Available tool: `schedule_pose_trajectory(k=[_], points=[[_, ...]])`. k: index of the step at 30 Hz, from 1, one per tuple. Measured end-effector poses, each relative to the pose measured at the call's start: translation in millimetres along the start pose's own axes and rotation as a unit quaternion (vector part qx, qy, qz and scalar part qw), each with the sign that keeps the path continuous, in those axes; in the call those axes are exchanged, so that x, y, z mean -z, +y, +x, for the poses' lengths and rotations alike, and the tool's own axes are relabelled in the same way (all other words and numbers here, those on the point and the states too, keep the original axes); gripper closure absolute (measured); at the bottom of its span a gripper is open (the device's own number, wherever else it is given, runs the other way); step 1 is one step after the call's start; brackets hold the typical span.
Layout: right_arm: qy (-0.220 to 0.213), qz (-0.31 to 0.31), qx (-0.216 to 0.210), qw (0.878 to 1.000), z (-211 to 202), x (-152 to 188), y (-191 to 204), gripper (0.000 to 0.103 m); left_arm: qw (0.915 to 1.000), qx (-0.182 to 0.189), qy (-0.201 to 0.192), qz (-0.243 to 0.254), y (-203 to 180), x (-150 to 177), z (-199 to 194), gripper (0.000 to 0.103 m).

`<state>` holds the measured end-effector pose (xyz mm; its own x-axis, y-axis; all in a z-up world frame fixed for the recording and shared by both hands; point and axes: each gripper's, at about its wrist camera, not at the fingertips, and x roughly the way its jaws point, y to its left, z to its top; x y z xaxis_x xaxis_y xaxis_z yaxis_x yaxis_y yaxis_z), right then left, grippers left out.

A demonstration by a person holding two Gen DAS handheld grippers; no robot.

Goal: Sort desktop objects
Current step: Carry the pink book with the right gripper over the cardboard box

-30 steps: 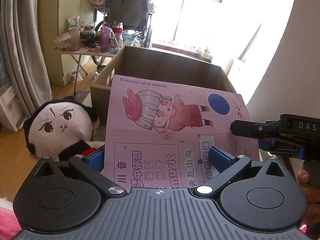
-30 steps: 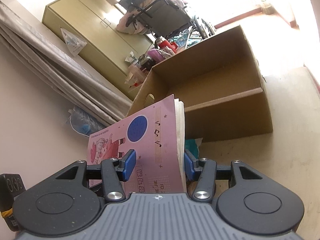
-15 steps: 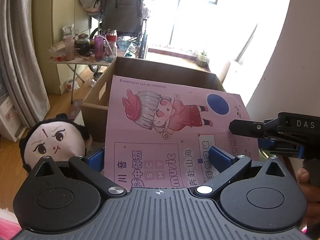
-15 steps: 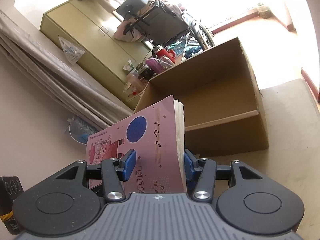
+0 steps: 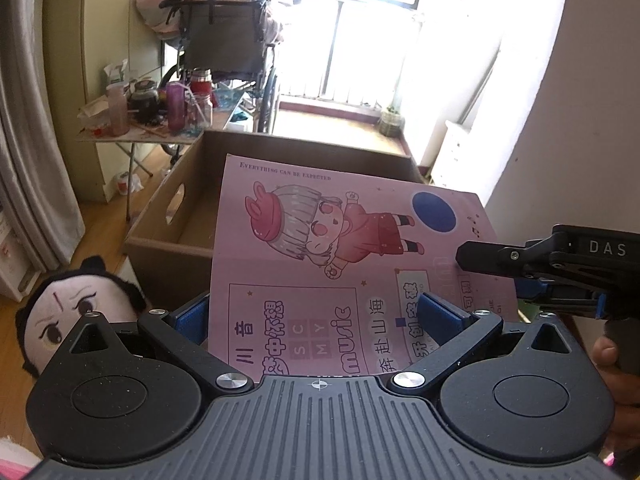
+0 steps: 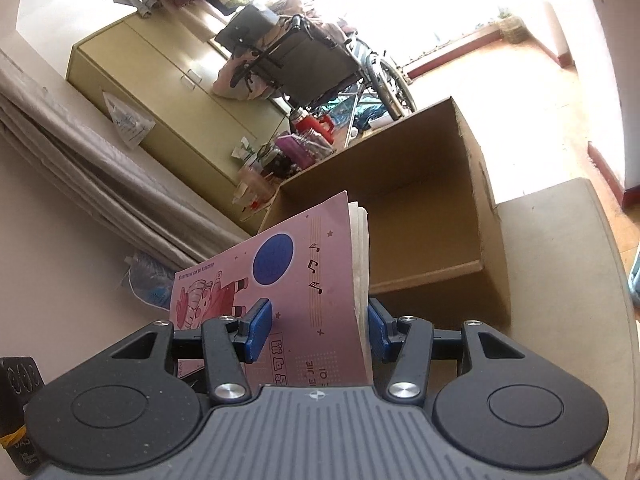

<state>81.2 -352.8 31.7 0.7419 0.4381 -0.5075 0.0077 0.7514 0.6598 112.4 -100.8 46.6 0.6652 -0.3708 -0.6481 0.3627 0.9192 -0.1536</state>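
Carrying the pink notebook [image 5: 344, 264] closer to the cardboard box [image 6: 472, 216], left fingers [image 5: 440, 314] and right fingers [image 6: 260, 328] both clamping it; dropping in comes next.

Smooth, slightly glossy paper cover on the pink book [image 5: 320, 264]. Matt brown corrugated cardboard box [image 6: 432, 216], plus a fuzzy plush doll [image 5: 76, 312].

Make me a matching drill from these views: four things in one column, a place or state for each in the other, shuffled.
1. pink cartoon-cover booklet
2. brown cardboard box
3. black-haired plush doll
4. loaded wheelchair

a. by the window
b. open-topped, ahead of the booklet
c. low at left, beside the box
d. gripped by left claw and right claw

Pairs: 1-d, 2-b, 3-c, 4-a
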Motion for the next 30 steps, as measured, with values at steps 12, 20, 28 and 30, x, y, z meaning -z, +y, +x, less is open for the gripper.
schedule_pose_trajectory(k=[12,20,28,30], points=[[-0.001,0.01,0.002,1.0,17.0,-24.7,-9.1,0.049,1.0,0.001,-0.002,0.007,-2.5,-20.5,22.2,0.0],[0.013,0.023,0.007,1.0,49.8,-43.2,-15.4,0.049,0.9999,-0.005,0.006,0.01,4.6,-36.5,46.8,0.0],[0.023,0.044,0.013,0.999,92.6,-68.6,-27.7,0.049,0.9997,-0.006,0.02,0.016,16.9,-59.5,82.6,0.0],[0.027,0.051,0.016,0.998,104.3,-75.2,-33.5,0.049,0.9996,-0.006,0.024,0.017,18.6,-62.6,92.1,0.0]])
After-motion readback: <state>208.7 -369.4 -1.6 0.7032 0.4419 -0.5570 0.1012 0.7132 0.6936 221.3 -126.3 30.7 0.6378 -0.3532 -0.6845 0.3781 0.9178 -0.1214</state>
